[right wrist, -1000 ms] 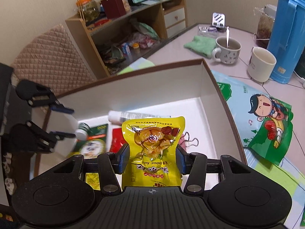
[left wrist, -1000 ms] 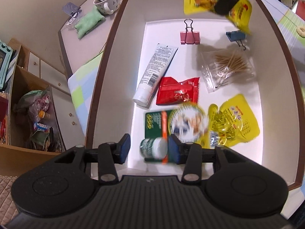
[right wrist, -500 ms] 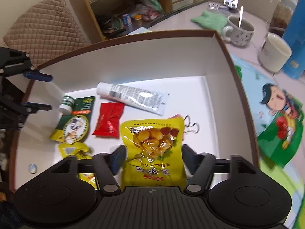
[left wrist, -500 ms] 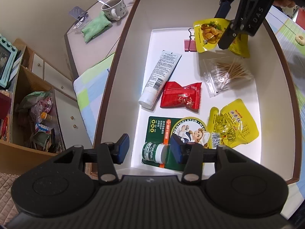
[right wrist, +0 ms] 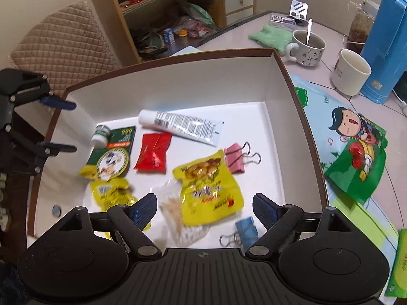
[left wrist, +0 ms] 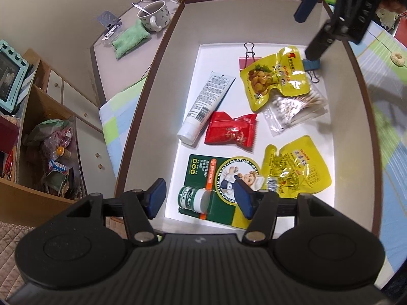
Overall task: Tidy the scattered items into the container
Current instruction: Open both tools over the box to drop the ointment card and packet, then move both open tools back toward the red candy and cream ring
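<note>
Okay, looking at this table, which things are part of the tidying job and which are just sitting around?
Part of the job:
white box
yellow snack pouch
white tube
red sachet
cotton swab bag
pink binder clip

Just lying about:
two mugs
blue jug
green cloth

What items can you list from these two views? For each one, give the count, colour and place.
Box: 1, white with brown rim, on table.
Tube: 1, white, in box.
Snack pouches: 2, yellow, in box.
Sachet: 1, red, in box.
Cotton swabs: 1 clear bag, in box.
Binder clips: 2, pink and blue, in box.
Balm pack: 1, green, in box.
Mugs: 2, white, on table.
Cloth: 1, green, on table.
Left gripper: open.
Right gripper: open.
</note>
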Demonstrator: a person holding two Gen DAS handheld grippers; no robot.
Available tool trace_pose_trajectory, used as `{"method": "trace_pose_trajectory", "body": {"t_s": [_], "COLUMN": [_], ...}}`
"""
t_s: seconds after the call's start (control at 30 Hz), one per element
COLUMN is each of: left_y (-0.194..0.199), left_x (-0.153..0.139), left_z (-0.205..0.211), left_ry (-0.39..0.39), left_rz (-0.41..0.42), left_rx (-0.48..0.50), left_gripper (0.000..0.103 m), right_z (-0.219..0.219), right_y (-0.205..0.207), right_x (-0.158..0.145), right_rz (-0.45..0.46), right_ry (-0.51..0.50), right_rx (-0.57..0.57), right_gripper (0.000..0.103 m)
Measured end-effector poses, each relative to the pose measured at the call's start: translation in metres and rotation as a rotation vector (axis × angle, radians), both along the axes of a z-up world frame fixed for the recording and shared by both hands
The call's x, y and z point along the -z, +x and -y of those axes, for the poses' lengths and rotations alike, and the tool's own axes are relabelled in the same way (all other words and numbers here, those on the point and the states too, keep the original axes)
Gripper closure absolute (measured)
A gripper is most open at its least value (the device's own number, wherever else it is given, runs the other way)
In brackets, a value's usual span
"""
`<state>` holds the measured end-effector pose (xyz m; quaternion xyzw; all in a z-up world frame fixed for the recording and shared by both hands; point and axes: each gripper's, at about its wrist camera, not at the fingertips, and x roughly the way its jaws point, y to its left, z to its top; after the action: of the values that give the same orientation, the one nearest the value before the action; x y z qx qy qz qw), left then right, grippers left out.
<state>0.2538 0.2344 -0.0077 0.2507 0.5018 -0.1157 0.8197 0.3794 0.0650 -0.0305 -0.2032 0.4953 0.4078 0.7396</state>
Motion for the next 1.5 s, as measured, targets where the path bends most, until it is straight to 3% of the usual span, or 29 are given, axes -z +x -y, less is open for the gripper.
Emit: {"method": "trace_pose_trajectory", "body": {"t_s": [0.8, 1.23, 1.5], "left_y": [-0.077, -0.123, -0.136], "left_x": [-0.06, -0.061, -0.051], "left_z": [0.074, 0.133, 0.173], "left_ry": [0.083, 0.055, 0.002], "left_rz": [0.128, 0.154, 0.162], "left_rx": [-0.003, -0.002, 0.038], "left_gripper": [0.039, 0.038, 0.038], "right_z": [0.086, 0.183, 0.239], "right_y": [-0.088, -0.126, -0.147], "right_x": [-0.064, -0.073, -0.063], "right_rz": [0.107, 0.103, 0.074], "right_ry": [0.141, 0.171, 0.17], "right_rx": [-0.007, 0.088, 0.161], "right_gripper": [0.018, 0.018, 0.018]}}
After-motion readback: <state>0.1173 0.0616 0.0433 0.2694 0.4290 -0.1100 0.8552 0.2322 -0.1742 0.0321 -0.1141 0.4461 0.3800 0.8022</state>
